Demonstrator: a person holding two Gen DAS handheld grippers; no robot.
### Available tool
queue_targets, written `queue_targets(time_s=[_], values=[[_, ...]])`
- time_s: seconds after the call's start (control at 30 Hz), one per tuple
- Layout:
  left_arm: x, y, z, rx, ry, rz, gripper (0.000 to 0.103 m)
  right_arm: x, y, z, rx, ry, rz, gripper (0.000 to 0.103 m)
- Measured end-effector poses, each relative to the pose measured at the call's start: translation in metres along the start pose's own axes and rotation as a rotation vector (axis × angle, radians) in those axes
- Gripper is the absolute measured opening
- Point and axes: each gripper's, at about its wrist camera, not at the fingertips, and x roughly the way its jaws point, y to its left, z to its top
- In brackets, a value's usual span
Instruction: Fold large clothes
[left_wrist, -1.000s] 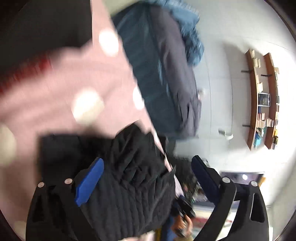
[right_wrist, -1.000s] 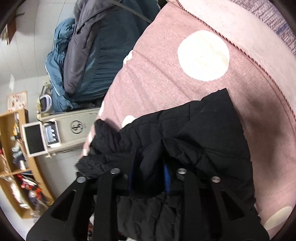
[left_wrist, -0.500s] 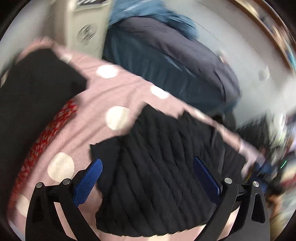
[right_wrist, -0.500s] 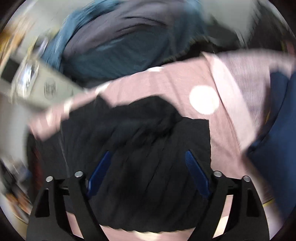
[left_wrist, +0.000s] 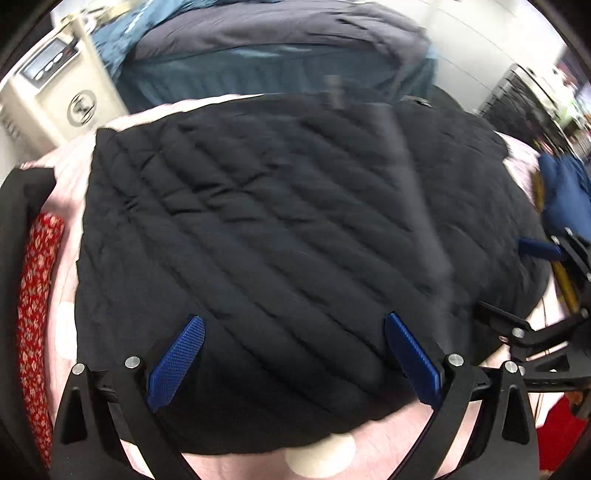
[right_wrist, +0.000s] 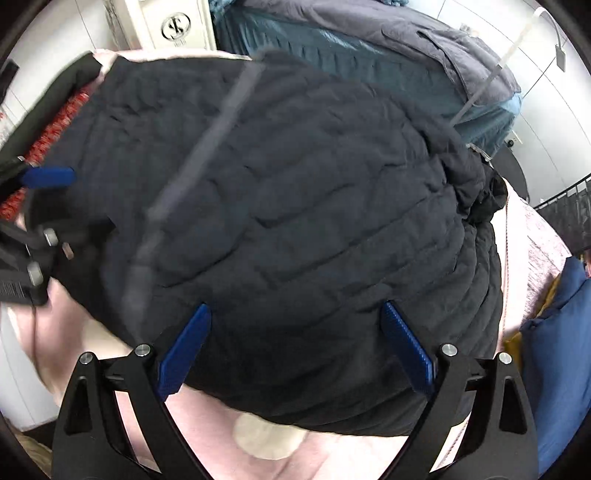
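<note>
Black quilted jacket (left_wrist: 288, 221) lies spread beneath left gripper (left_wrist: 293, 356) and right gripper (right_wrist: 295, 347), both wide apart, holding nothing.

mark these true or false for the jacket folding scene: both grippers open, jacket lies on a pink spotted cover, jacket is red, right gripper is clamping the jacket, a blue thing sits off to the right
1. Both grippers are open. True: the left gripper and the right gripper each have their fingers spread wide.
2. The black quilted jacket lies on a pink spotted cover. True.
3. The jacket is red. False: it is black; only a red patterned cloth lies along its left side.
4. The right gripper is clamping the jacket. False: its jaws stand apart over the jacket, gripping nothing.
5. A blue item sits off to the right of the jacket. True.
</note>
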Motion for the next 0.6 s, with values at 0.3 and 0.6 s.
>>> queue_targets(time_s=[0.3,0.6], values=[[0.038,0.062,0.040,-0.159,0.098,-0.020,0.097,0.041,-0.054,0.033,0.258,0.132,0.122,0.098],[0.068,0.063,0.048,-0.147,0.138,0.041,0.098,0.089,-0.051,0.059,0.265,0.286,0.094,0.099]])
